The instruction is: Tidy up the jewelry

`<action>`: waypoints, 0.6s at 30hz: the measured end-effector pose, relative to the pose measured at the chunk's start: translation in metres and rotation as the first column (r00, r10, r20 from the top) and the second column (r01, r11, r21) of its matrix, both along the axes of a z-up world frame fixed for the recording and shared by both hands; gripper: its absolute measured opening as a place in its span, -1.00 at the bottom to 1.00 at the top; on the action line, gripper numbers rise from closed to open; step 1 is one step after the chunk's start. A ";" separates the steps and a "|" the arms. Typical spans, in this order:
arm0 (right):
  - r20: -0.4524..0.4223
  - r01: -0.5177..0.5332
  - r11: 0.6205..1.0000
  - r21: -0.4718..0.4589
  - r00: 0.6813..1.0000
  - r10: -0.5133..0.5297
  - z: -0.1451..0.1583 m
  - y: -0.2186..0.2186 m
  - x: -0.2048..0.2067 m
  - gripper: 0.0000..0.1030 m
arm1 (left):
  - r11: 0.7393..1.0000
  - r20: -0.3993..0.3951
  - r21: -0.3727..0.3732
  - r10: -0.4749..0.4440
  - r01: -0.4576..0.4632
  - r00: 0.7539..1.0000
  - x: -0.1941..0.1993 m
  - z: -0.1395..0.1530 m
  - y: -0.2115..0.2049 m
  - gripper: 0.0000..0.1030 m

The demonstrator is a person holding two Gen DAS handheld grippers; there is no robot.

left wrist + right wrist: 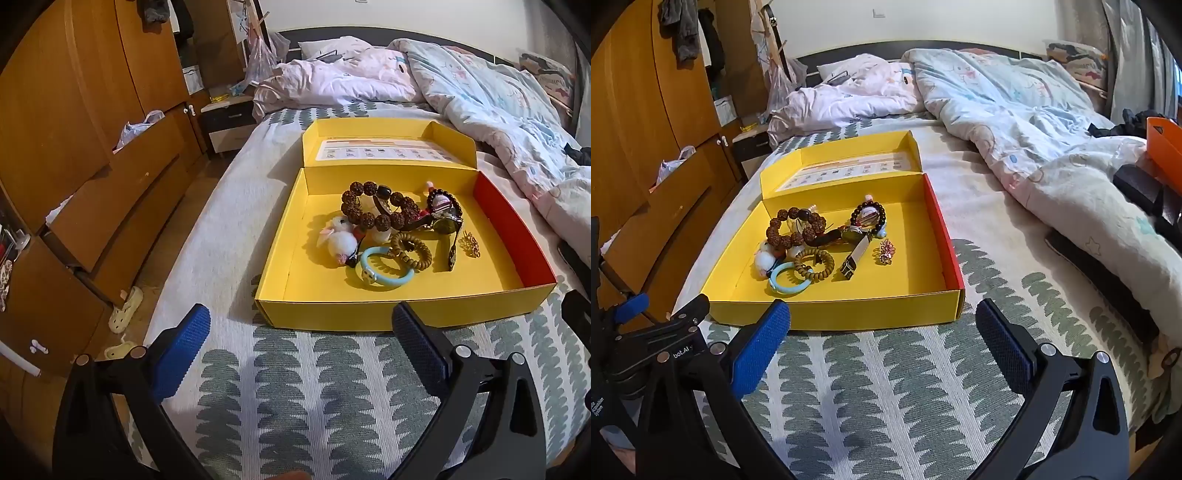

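Yellow box (369, 314), red side wall; light-blue bangle (384, 275); green-patterned white bedspread (295, 387)

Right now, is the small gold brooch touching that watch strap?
Apart. The right wrist view shows bare yellow box floor between the brooch and the watch strap.

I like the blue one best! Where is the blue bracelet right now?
The blue bracelet lies inside the yellow box, near its front wall, touching the small wooden bead bracelet, with the white fluffy toy to its left in both views.
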State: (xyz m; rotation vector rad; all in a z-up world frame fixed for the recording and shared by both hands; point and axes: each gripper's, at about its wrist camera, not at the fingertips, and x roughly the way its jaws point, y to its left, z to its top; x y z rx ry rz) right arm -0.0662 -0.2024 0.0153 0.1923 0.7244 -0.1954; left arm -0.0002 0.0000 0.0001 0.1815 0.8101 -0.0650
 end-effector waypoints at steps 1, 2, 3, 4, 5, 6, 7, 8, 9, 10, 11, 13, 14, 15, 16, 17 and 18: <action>-0.001 0.000 1.000 -0.001 1.000 0.000 0.000 0.000 0.000 0.94 | 1.000 -0.002 0.011 -0.003 0.003 1.000 0.000 0.000 -0.001 0.89; -0.003 0.001 1.000 -0.003 1.000 -0.001 0.000 0.000 0.000 0.94 | 1.000 0.000 0.012 -0.004 0.004 1.000 0.000 0.000 -0.001 0.89; -0.004 0.003 1.000 -0.003 1.000 -0.003 -0.001 0.000 0.001 0.94 | 1.000 -0.002 0.009 -0.003 0.003 1.000 0.000 0.000 -0.001 0.89; -0.004 0.004 1.000 -0.002 1.000 -0.004 -0.001 0.000 0.001 0.94 | 1.000 -0.003 0.007 -0.001 0.001 1.000 0.000 0.000 -0.001 0.89; -0.003 0.005 1.000 -0.001 1.000 -0.005 -0.001 0.000 0.001 0.94 | 1.000 -0.005 0.003 0.000 0.000 1.000 0.000 0.000 -0.001 0.89; -0.002 0.005 1.000 0.001 1.000 -0.005 0.000 0.000 0.000 0.94 | 1.000 -0.006 0.001 0.001 -0.001 1.000 0.000 0.000 -0.001 0.89; -0.001 0.005 1.000 0.001 1.000 -0.005 0.000 0.000 0.000 0.94 | 1.000 -0.008 -0.001 0.003 -0.003 1.000 0.000 0.000 -0.002 0.89; 0.000 0.006 1.000 0.001 1.000 -0.006 0.000 0.001 0.000 0.94 | 1.000 -0.008 -0.004 0.004 -0.004 1.000 0.000 0.001 -0.002 0.89; -0.005 0.002 1.000 0.004 1.000 -0.002 -0.001 -0.001 0.001 0.94 | 1.000 -0.006 -0.001 -0.006 0.006 1.000 0.001 0.000 0.000 0.89; -0.006 0.001 1.000 0.004 1.000 -0.001 -0.001 -0.001 0.001 0.94 | 1.000 -0.007 -0.001 -0.005 0.005 1.000 0.001 0.000 0.001 0.89; -0.008 0.000 1.000 0.003 1.000 0.000 -0.001 -0.001 0.001 0.94 | 1.000 -0.006 0.000 -0.004 0.004 1.000 0.001 0.000 0.001 0.89; -0.009 0.000 1.000 0.002 1.000 0.000 -0.001 0.000 0.001 0.94 | 1.000 -0.003 0.001 -0.005 0.005 1.000 0.001 0.000 0.001 0.89; -0.007 0.000 1.000 0.003 1.000 0.000 0.000 0.000 0.000 0.94 | 1.000 -0.002 0.004 -0.004 0.004 1.000 0.001 0.000 0.000 0.89; -0.005 0.002 1.000 0.004 1.000 -0.002 0.000 0.001 0.000 0.94 | 1.000 -0.002 0.005 -0.004 0.004 1.000 0.001 0.000 0.000 0.89; -0.006 0.002 1.000 0.004 1.000 -0.002 0.000 0.001 0.000 0.94 | 1.000 -0.009 -0.008 -0.008 0.008 1.000 0.001 0.000 0.001 0.89; -0.006 0.002 1.000 0.003 1.000 -0.002 0.000 0.001 0.000 0.94 | 1.000 -0.009 -0.010 -0.009 0.009 1.000 0.001 0.000 0.002 0.89; -0.006 0.003 1.000 0.003 1.000 -0.003 0.000 0.002 0.000 0.94 | 1.000 -0.010 -0.012 -0.010 0.010 1.000 -0.001 -0.001 -0.004 0.89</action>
